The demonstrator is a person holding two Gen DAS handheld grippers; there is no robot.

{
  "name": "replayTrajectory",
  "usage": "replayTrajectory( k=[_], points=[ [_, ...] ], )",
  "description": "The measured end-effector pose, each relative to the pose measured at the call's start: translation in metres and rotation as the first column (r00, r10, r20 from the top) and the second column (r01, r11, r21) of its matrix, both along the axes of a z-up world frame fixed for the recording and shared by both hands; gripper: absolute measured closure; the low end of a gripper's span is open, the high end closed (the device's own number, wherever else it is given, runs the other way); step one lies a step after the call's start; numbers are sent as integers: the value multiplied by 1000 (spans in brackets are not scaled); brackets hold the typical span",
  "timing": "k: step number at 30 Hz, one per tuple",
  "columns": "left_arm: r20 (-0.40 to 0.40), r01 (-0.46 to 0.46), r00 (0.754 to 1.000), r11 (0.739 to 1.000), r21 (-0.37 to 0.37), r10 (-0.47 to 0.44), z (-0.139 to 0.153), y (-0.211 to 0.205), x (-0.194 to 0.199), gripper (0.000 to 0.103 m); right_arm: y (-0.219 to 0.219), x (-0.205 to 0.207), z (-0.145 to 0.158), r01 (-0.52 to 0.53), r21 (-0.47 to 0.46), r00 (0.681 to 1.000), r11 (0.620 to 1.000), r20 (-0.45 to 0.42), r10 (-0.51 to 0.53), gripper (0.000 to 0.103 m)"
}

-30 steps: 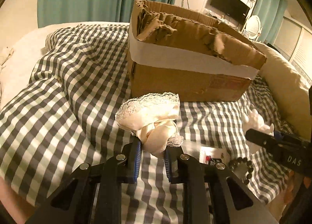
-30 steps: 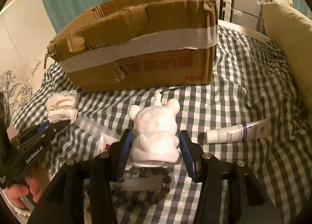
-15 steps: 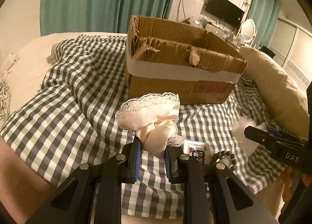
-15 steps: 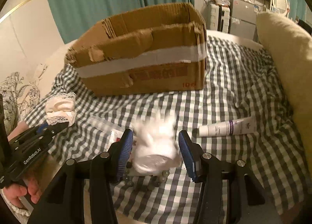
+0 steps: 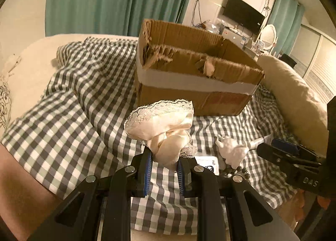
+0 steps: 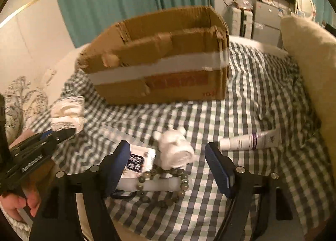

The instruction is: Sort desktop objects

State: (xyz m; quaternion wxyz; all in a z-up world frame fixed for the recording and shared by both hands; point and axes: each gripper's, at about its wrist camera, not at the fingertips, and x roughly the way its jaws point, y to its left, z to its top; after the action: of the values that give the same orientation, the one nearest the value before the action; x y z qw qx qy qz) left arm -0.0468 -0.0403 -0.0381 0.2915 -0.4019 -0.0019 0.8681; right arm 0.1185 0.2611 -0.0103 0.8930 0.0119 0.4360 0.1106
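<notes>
The left gripper (image 5: 163, 165) is pinching the lace scrunchie (image 5: 161, 123), soft and light, above the bed near the cardboard box (image 5: 195, 85). The right gripper (image 6: 166, 165) is hanging spread over the toppled white figurine (image 6: 175, 148), likely hard, slippery and fragile; grip its body.

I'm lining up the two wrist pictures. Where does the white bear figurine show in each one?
Left wrist view: the white bear figurine lies on the checked cloth at lower right, beyond the left tool, which is shut on the lace cloth bundle.
Right wrist view: the figurine lies on its side at centre, between the open fingers of the right tool.
Shared landmark: the cardboard box, behind it in both.
</notes>
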Motion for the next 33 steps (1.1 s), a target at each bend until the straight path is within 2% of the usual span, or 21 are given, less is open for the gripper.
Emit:
replayTrajectory(
  k=[8,14,17,20,21,23,24,26,33],
  points=[
    [50,-4,999,1000,-17,4,-27,3,-15,82,14,23,-26,-2,-10,999,1000,-50,1,29],
    [84,-7,996,999,-32,10,-41,10,-27,82,26,43,-46,9,-79,999,997,-38,-12,18],
    [93,-3,996,999,-37,7,-45,17,-30,82,25,50,-57,13,-109,998,994,-58,-19,17],
    [99,2,995,999,-43,2,-49,22,-31,82,19,56,-65,33,-96,996,995,-81,-41,17],
    [101,5,995,999,-46,0,-50,24,-31,82,17,57,-66,42,-98,996,994,-80,-50,18],
    [104,8,995,999,-51,-3,-51,25,-30,82,13,57,-65,45,-91,996,995,-77,-52,33],
    [103,8,995,999,-52,-2,-51,25,-30,82,13,58,-64,44,-91,996,995,-78,-51,47],
    [104,4,995,999,-54,1,-52,24,-30,82,13,56,-61,46,-115,996,992,-66,-54,57],
    [85,-6,996,998,-55,10,-46,18,-25,82,10,42,-37,47,-119,999,992,-11,-49,57]
  ],
)
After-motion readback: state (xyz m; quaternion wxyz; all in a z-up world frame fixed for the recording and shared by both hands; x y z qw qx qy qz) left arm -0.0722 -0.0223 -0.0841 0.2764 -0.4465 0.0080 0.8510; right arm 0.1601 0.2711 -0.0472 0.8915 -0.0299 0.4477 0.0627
